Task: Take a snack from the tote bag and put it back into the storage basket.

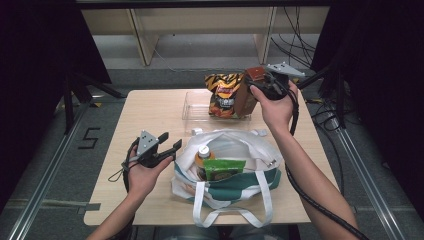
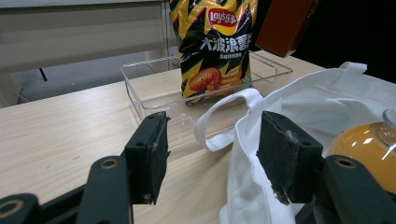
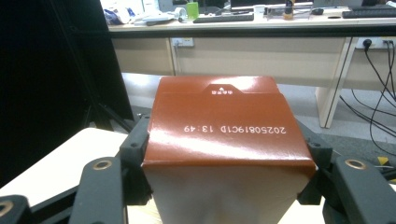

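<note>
Brown carton (image 3: 224, 126), black-and-yellow striped chip bag (image 2: 215, 46)

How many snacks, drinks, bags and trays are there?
Snacks: 3, the chip bag, the brown box and the green packet
Drinks: 1, the orange bottle
Bags: 1, the tote bag
Trays: 1, the clear tray
Total: 6

Your left gripper (image 1: 167, 141) is black, with a grey three-cornered plate behind the jaws and a black cable looping off its rear. Its flat black pads (image 2: 154, 154) show scuffed, frayed edges; a brass-ringed screw sits below each. Your right gripper (image 3: 224, 168) matches: same brass-ringed screws, grey plate, thick black cable. Both forearms are bare, without sleeves.
</note>
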Demonstrator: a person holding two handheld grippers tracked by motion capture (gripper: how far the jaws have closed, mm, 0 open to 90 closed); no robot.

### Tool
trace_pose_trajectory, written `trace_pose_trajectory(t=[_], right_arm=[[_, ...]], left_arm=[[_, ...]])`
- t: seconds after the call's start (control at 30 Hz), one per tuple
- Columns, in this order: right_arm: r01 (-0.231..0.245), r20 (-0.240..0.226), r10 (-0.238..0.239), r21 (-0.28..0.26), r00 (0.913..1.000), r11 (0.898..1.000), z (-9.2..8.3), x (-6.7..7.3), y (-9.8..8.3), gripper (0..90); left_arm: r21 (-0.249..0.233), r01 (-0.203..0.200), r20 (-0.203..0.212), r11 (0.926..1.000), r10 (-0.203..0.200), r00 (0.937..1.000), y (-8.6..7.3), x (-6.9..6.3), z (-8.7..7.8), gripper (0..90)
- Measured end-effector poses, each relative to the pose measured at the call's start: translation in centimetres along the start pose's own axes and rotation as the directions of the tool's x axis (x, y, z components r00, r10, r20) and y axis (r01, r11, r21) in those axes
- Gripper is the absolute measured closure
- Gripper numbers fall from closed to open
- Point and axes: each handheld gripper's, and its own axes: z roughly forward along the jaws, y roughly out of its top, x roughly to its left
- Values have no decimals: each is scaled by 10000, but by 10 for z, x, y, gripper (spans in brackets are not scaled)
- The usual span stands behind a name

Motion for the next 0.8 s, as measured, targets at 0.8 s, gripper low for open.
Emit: trace_pose_trajectory(t=[0.8], right_arm=[[89,584,-106,283,9982,9996,19,9,-9,389]], left_arm=[[-5,-10,28,10000,11,10000,0,0,0,423]])
